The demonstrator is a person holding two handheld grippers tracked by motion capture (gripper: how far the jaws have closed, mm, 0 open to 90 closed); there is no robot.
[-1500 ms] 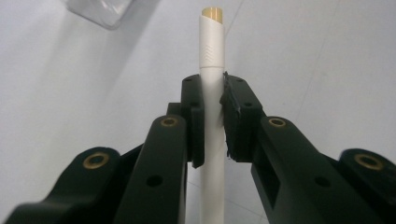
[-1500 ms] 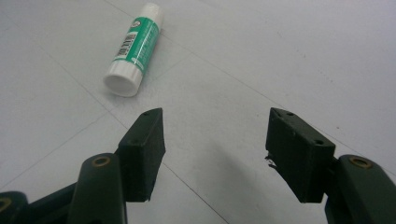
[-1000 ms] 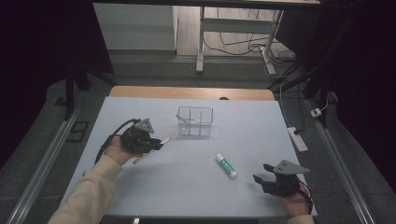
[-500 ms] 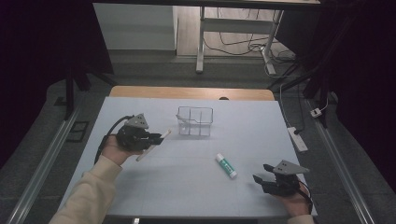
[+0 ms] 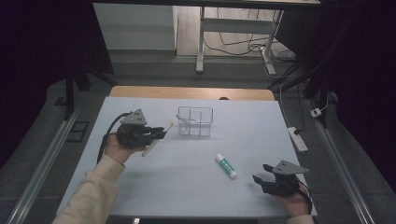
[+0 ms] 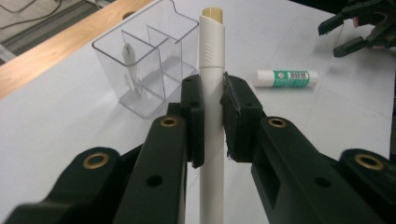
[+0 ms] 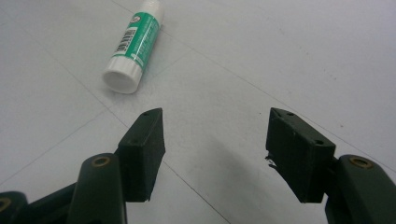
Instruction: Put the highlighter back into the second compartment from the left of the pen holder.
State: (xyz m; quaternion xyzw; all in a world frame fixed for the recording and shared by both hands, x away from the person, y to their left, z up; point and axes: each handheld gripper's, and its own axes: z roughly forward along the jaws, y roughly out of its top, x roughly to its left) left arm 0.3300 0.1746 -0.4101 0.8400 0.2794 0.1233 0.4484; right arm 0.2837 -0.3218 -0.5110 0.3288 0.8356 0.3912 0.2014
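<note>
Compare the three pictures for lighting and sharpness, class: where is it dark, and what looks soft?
High view: the table is lit, the room around it nearly black. Left gripper view: the white pen between the jaws is sharp, the near jaws slightly soft. Right gripper view: the glue stick is clear, a faint shadow beneath the jaws.

both grippers are matte black, each topped by a grey three-cornered plate. the left gripper (image 5: pixel 159 134) trails a black cable that loops back by the wrist, and the arm behind it wears a cream long sleeve (image 5: pixel 91 193). the right gripper (image 5: pixel 261 173) has a thin cable running off beside the hand. in the gripper views, the jaws are flat black arms with round brass-coloured rivets and small plain holes, each ending in a blocky, squared black pad (image 7: pixel 142 149) with pinholes along its top edge.
</note>
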